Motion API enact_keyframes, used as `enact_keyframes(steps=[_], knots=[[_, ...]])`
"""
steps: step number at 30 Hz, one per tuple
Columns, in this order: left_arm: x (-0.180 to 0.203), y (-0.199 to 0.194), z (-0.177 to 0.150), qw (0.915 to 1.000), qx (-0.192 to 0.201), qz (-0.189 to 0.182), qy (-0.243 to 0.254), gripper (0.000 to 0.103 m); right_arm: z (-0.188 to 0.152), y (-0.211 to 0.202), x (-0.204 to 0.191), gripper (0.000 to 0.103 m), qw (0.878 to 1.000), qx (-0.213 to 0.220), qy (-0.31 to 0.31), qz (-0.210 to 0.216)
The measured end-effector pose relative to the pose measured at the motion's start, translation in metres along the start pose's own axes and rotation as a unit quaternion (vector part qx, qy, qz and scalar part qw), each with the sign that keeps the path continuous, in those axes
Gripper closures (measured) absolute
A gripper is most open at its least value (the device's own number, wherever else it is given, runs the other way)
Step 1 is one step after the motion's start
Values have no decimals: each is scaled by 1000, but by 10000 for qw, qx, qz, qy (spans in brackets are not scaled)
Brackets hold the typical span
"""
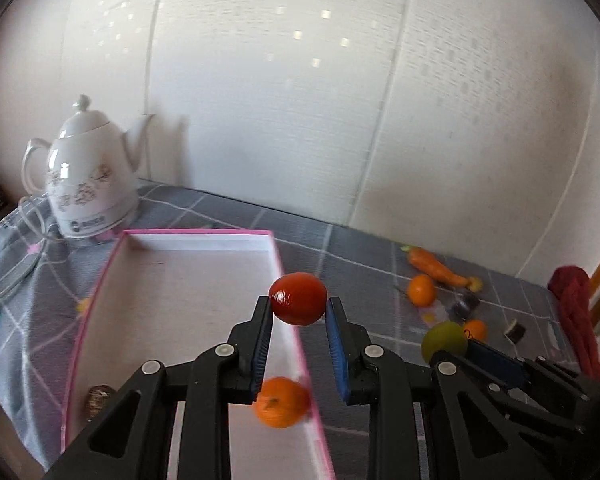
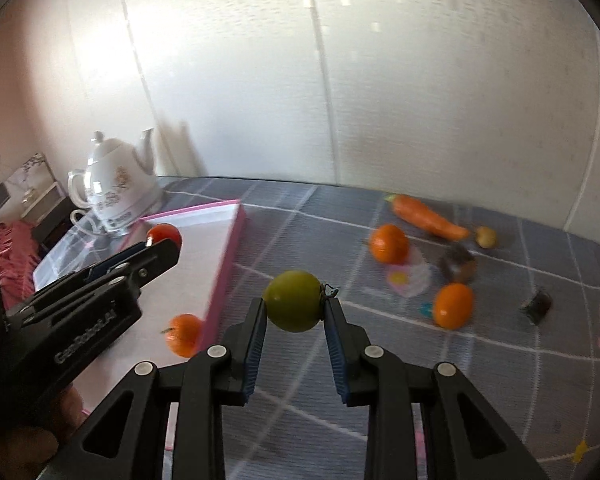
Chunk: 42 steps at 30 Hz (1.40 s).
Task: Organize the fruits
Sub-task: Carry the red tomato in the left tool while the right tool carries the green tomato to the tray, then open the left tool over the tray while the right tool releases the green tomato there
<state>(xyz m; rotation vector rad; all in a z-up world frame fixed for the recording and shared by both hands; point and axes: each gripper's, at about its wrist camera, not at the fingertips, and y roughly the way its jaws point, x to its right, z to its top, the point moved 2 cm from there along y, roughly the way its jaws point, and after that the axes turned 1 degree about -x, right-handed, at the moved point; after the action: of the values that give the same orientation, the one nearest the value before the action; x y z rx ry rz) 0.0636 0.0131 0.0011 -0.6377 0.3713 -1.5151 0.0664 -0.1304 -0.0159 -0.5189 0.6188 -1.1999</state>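
Carrying a red tomato [image 1: 298, 299] over the near right rim of the pink-edged box [image 1: 278, 258], the left gripper [image 1: 298, 322] is seen in the left wrist view with its jaws pinching the fruit at its two sides, near the tips, so that it hangs clear above the box, probably for release there. An orange [image 1: 282, 402] already lies inside the box, against its right wall and below the jaws. A white teapot [image 1: 88, 176] stands beyond the box's far left corner. On the checked table [image 1: 359, 256], towards its far right edge, a carrot [image 1: 435, 266] and two more oranges are left.

In the right wrist view, the right gripper [image 2: 295, 316] is held above the table just right of the box, its jaws clamped on a green tomato [image 2: 294, 300] at the tips. The fruit seems to be kept aloft for the same delivery.
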Motion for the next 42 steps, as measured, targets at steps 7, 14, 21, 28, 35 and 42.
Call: enact_keyframes(steps=[7,14,21,28,35,42], knots=[[-47,-8,4,9986,32,458,-271,76,1,2,-35,73,9989,-21,-142,453],[-94,-5,1,9937,-7,873,-698,76,-5,11,-87,73,9946,-155,-490,905],[-122,3,-6,9882,-219,1150,-986,76,-15,26,-128,73,9886,-348,-870,1180],[-122,4,-9,9862,-286,1307,-973,75,-18,30,-139,71,9842,-468,-954,1415],[-121,-1,-10,9853,-232,1373,-985,55,-19,27,-142,70,9829,-516,-966,1482],[-119,-2,-10,9848,-213,1413,-989,55,-20,26,-136,70,9853,-491,-990,1306]])
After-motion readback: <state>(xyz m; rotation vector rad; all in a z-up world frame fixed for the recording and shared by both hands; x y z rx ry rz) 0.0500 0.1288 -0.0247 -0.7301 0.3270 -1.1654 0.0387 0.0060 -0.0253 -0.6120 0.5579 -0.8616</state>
